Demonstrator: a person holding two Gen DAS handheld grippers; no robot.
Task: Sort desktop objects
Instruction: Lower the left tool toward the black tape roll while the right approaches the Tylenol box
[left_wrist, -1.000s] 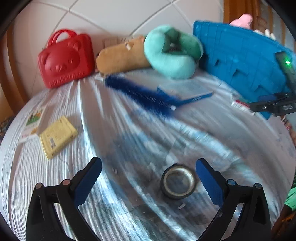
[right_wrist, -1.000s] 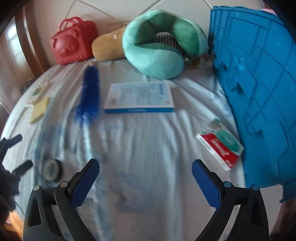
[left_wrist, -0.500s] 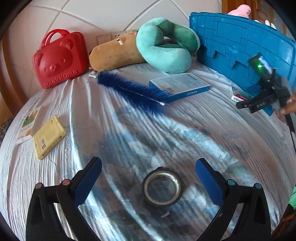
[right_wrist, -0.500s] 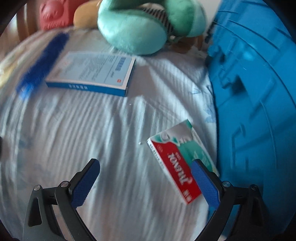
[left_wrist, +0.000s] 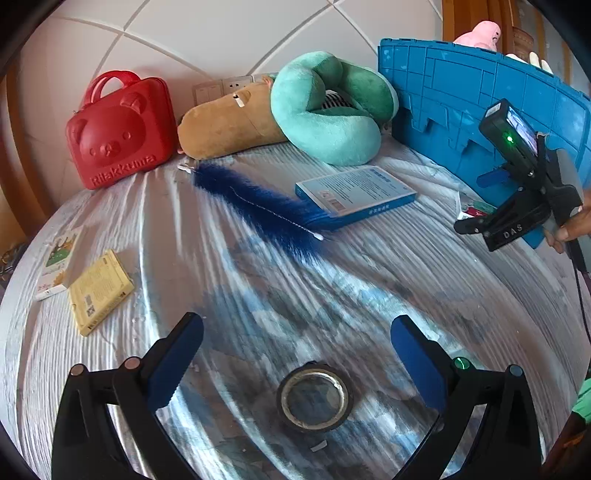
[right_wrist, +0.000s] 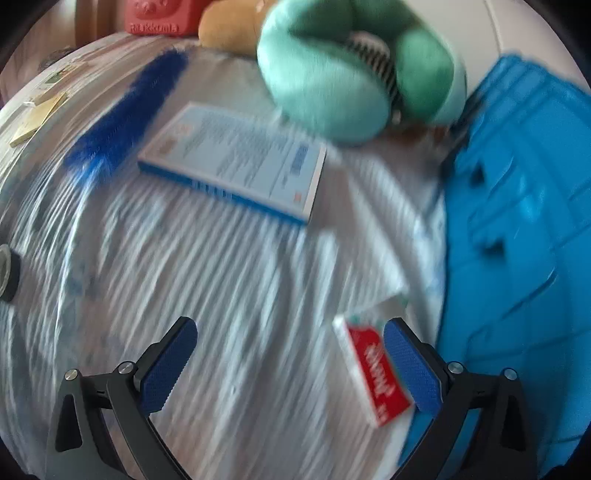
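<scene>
My left gripper is open, its jaws wide either side of a black tape roll that lies flat on the striped cloth. My right gripper is open and low over the cloth; its right pad sits against a red and white tissue pack beside the blue crate. The right gripper also shows in the left wrist view next to the crate. A blue box and a blue fuzzy brush lie mid-table.
A red bear case, a tan plush and a green neck pillow stand along the back wall. A yellow box and a card lie at the left edge.
My left gripper has moved so the tape roll sits between its jaws. My right gripper has swung right and down to the tissue pack by the crate.
</scene>
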